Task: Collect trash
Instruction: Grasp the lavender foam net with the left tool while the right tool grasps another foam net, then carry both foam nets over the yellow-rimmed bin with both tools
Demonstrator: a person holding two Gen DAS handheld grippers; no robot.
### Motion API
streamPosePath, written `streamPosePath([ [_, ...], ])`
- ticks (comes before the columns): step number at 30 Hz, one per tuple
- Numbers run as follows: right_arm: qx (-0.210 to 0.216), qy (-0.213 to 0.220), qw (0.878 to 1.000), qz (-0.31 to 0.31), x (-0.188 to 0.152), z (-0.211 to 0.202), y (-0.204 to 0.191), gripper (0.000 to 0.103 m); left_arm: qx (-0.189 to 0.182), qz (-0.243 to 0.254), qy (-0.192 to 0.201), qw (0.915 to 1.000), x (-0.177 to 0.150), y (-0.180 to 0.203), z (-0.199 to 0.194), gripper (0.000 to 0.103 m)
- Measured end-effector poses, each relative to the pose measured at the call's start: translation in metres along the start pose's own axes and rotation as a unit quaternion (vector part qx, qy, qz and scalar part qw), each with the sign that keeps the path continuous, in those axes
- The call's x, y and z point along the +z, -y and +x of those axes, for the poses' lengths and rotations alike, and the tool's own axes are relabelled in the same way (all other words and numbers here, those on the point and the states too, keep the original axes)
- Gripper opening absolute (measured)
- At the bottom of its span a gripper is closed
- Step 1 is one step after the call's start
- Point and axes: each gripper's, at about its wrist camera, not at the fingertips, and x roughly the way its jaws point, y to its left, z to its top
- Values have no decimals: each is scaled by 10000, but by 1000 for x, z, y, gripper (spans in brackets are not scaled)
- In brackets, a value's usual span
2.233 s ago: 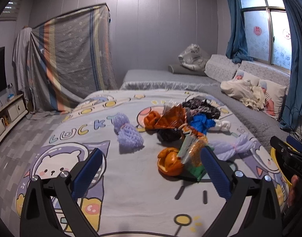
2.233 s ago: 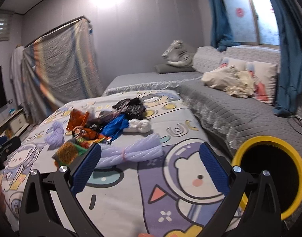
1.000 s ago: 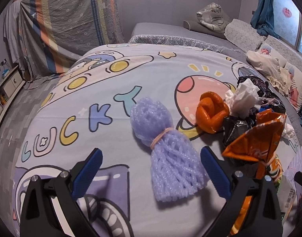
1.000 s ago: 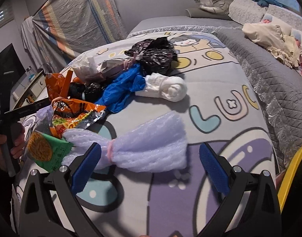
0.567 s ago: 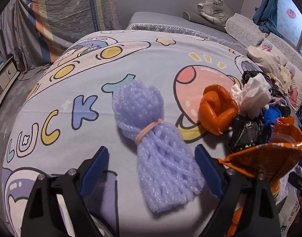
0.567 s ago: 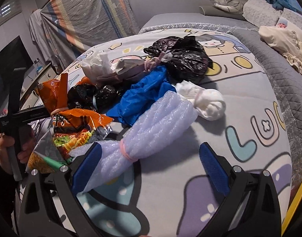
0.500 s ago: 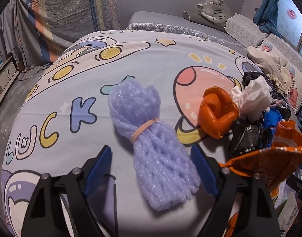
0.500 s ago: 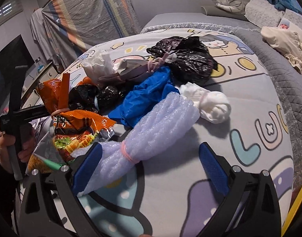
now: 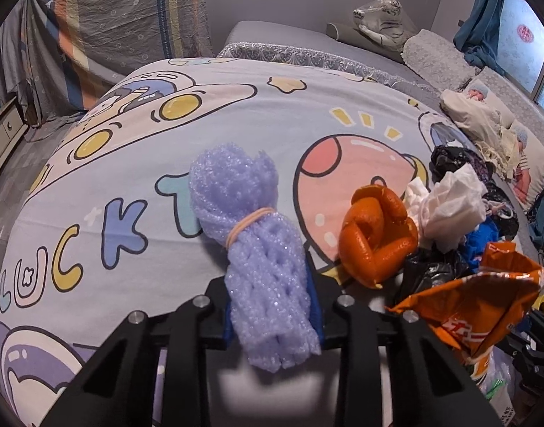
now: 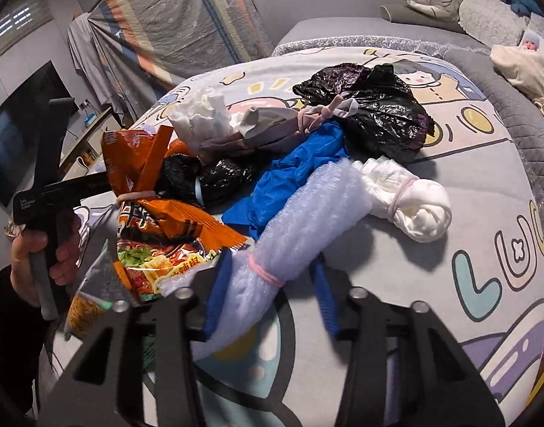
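on cartoon bedsheet (image 9: 129,163), both fingers clamp foam nets: purple (image 9: 257,249) pointing away, white (image 10: 293,235) up-right.

Left gripper (image 9: 273,315) pads: hidden behind purple foam net (image 9: 261,259).
Green packet (image 9: 494,386): cut by right edge.
Snack wrapper (image 10: 147,270) print: unreadable.

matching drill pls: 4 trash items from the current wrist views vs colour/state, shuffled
Items:
1. foam net in left claw
2. peel-like scrap
3. glove-like wad
4. white bundle

Descriptions:
A. blue, crumpled in the pile
B. purple, tan band, pinched between the fingers
C. tied with a pink band, lying on the sheet
D. orange, curled

Pairs: 1-B, 2-D, 3-A, 4-C
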Motion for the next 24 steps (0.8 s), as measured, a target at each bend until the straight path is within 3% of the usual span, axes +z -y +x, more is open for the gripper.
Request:
streamPosePath([
  [3,-16,92,10000,-17,-1,-4,-1,24,-110,-162,66,9998,-1,-5,-5,28],
  [10,-107,466,9989,19,-2,-23,-3,23,-212,-172,421,9987,-5,-5,-31,27],
  [17,-184,1219,9920,289,-5,-80,6,23,-354,-205,969,9945,-18,-9,-78,27],
  [24,-319,1897,9799,530,-19,-138,20,23,-589,25,1647,9846,-37,14,-140,27],
])
